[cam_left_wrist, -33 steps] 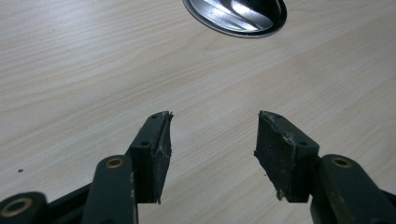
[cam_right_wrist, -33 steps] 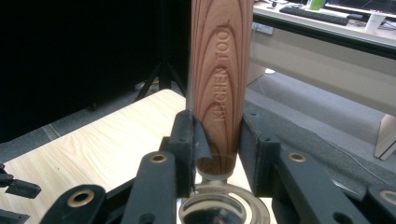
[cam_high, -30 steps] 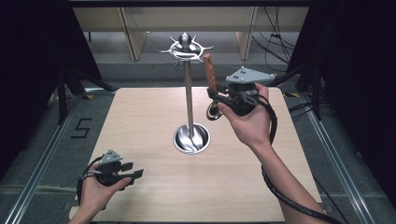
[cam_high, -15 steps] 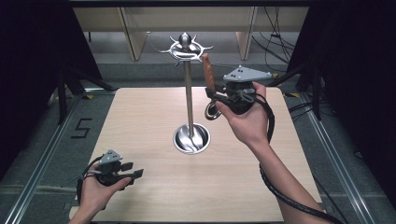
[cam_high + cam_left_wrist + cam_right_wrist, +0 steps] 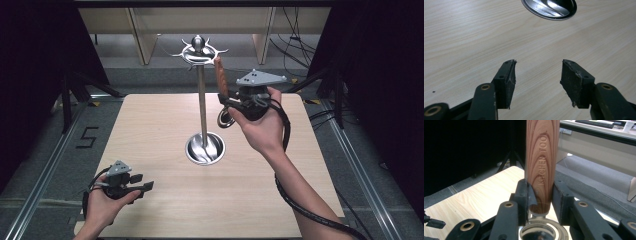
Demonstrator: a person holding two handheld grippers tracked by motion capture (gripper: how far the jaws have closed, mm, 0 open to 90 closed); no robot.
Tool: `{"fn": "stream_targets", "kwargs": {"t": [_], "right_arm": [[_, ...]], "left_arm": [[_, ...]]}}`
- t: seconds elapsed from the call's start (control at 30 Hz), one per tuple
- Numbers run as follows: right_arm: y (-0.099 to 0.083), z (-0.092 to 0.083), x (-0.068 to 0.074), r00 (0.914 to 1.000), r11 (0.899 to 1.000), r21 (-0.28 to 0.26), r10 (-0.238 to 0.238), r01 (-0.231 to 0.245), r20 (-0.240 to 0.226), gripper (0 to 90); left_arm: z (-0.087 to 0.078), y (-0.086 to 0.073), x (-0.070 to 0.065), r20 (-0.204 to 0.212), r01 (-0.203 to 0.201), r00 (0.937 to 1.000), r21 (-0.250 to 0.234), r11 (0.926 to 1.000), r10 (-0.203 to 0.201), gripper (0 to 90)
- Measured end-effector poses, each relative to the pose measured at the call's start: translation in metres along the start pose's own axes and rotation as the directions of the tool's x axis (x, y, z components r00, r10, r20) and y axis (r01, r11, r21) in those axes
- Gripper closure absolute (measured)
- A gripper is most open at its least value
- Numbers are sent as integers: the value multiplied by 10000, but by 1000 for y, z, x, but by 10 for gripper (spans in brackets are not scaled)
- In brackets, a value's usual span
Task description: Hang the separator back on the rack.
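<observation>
Table (image 5: 150, 130) of pale wood, dark surroundings.

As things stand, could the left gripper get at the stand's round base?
Probably yes. The left gripper is open and empty, low over the table, and bare wood lies between it and the base. The right gripper holds a wooden-handled utensil higher up.

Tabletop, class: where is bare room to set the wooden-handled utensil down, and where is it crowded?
Bare tabletop runs left of the stand's base and across the near-right corner. Crowded: around that base, the left tongs at the near-left, and the right tongs gripping the utensil.
</observation>
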State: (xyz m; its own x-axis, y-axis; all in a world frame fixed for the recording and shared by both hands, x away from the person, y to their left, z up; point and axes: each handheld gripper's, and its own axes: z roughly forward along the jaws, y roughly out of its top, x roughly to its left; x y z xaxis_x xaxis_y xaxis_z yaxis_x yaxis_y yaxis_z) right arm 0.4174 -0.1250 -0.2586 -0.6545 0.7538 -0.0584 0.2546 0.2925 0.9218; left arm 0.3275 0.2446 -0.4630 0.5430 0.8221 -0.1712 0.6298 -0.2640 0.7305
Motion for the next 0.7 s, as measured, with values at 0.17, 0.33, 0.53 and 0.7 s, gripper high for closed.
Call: {"fn": "stream_targets", "kwargs": {"t": [0.17, 0.33, 0.53, 0.7], "right_arm": [[1, 2, 1, 10000, 10000, 5, 75, -75, 0, 692], [1, 5, 1, 10000, 10000, -26, 81, -81, 21, 693], [1, 9, 2, 9998, 9998, 69, 212, -212, -36, 693], [0, 11, 4, 9998, 9997, 101, 220, -220, -37, 693]], "left_arm": [[0, 0, -1, -40, 21, 10000, -23, 10000, -21, 444], [0, 0, 0, 14, -16, 10000, 0, 10000, 16, 444], [0, 0, 0, 10, 6, 10000, -20, 10000, -6, 444], [0, 0, 0, 58, 54, 10000, -26, 10000, -54, 444]]}}
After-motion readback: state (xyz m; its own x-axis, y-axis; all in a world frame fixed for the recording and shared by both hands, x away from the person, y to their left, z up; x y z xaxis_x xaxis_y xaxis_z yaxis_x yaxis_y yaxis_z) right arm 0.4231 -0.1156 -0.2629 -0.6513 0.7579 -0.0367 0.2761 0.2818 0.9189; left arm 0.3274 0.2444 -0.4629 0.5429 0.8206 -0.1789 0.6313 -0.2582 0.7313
